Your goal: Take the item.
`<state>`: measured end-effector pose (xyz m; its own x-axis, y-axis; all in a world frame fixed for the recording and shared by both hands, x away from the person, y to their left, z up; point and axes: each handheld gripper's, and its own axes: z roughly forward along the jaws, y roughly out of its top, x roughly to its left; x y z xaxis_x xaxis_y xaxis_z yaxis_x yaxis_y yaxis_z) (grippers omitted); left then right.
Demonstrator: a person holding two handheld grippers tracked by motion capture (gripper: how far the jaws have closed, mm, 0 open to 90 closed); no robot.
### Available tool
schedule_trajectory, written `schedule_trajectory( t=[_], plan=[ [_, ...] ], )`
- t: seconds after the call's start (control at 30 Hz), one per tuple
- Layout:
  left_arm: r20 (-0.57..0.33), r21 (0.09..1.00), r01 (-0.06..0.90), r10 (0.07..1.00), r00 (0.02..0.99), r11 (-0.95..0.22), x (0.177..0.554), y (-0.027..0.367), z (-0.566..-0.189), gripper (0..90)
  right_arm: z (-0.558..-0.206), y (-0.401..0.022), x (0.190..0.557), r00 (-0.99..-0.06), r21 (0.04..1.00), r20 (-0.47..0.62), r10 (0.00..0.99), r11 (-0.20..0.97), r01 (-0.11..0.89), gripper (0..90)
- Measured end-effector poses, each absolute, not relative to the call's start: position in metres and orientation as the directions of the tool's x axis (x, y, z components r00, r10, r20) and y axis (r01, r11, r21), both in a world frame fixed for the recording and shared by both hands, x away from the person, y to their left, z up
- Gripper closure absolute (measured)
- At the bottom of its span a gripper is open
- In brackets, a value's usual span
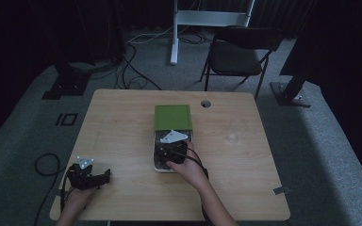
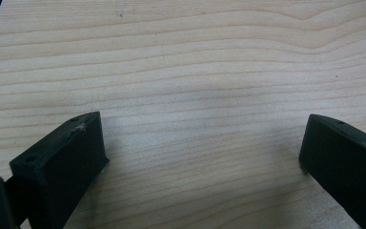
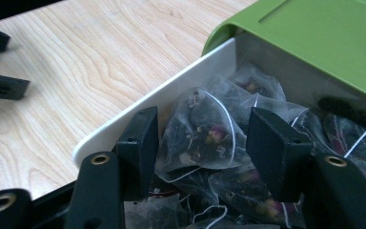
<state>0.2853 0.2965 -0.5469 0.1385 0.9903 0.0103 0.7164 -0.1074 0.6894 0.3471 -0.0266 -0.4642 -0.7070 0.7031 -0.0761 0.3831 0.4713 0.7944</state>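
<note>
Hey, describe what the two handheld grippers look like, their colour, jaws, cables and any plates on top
Both are black. The left gripper and the right gripper each carry a light grey three-cornered plate on top, and a black cable trails from each. The jaws are blocky black pads with small screw holes; brass-coloured fittings sit at their bases. Forearms look bare, no sleeves seen.

I work at a light wooden table (image 1: 122, 127) with rounded corners and a round cable hole (image 1: 206, 103) near its far edge. Directly on it, near the middle, lies a white tray (image 3: 171, 90) of tea bags (image 3: 200, 133), half covered by its green lid (image 1: 172, 117).
</note>
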Motion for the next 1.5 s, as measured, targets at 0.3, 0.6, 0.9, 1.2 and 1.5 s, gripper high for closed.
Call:
schedule_trajectory(
  t=[0.3, 0.6, 0.9, 1.2, 1.5],
  plan=[
    [0.01, 0.69, 0.716, 0.99, 0.138, -0.106, 0.285, 0.296, -0.547, 2.2, -0.466, -0.026, 0.349, -0.73, 0.78, -0.075, 0.679, 0.496, 0.381, 63.9],
    [0.01, 0.69, 0.716, 0.99, 0.138, -0.107, 0.285, 0.297, -0.547, 2.2, -0.458, -0.034, 0.345, -0.74, 0.795, -0.045, 0.671, 0.473, 0.381, 72.5],
    [0.01, 0.689, 0.717, 0.99, 0.138, -0.107, 0.285, 0.297, -0.547, 2.2, -0.442, -0.049, 0.342, -0.728, 0.83, -0.003, 0.685, 0.408, 0.38, 72.7],
    [0.01, 0.689, 0.717, 0.99, 0.139, -0.107, 0.285, 0.297, -0.547, 2.2, -0.435, -0.062, 0.341, -0.728, 0.852, 0.036, 0.684, 0.36, 0.38, 72.7],
    [0.01, 0.689, 0.717, 0.99, 0.138, -0.107, 0.285, 0.297, -0.547, 2.2, -0.429, -0.074, 0.34, -0.719, 0.874, 0.039, 0.694, 0.325, 0.361, 72.7]
  ],
)
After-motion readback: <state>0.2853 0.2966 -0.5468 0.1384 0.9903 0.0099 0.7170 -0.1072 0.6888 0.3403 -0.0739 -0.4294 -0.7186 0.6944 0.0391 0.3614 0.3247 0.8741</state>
